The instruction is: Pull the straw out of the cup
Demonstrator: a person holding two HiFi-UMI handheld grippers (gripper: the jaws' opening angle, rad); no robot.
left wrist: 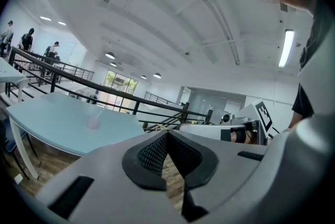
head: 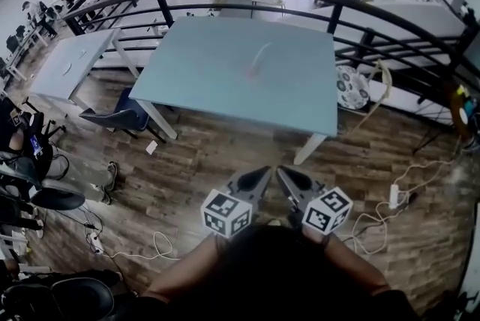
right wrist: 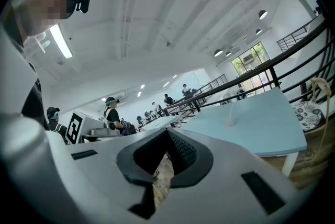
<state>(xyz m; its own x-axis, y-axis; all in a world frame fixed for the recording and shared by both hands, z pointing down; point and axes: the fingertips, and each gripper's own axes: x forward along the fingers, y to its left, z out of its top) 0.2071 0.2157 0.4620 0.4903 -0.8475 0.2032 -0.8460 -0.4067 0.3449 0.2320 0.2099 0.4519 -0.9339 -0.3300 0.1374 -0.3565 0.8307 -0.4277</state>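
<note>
the task has not properly begun; this reads as the approach step, with the person standing back from the pale blue flat-topped desk (head: pixel 300 94) on the brown wooden plank floor (head: pixel 217 154).

the small pinkish cup (head: pixel 253 73) stands alone near the middle of the desk, and the thin pale straw (head: pixel 262 53) rises out of it at a slant, leaning up and away from the person. both are soft and small in the head view, so nothing finer can be made out. the same cup shows faintly on the desk in the left gripper view (left wrist: pixel 93 123) and in the right gripper view (right wrist: pixel 230 121), far off in each.

the left tongs (head: pixel 264 171) and the right tongs (head: pixel 282 171) are held low and close to the body, side by side, tips angled toward each other, well apart from the desk. in its own view the left tongs (left wrist: pixel 167 133) are pressed together at the tips with nothing between the ribbed black pads; the right tongs (right wrist: pixel 167 130) are likewise pressed together and empty.

next, the person probably has to step up to the desk. one pair of tongs would need to spread and steady the cup. the other would spread, pinch the straw above the rim and draw it along its lean, since the light cup could tip if left unheld.
</note>
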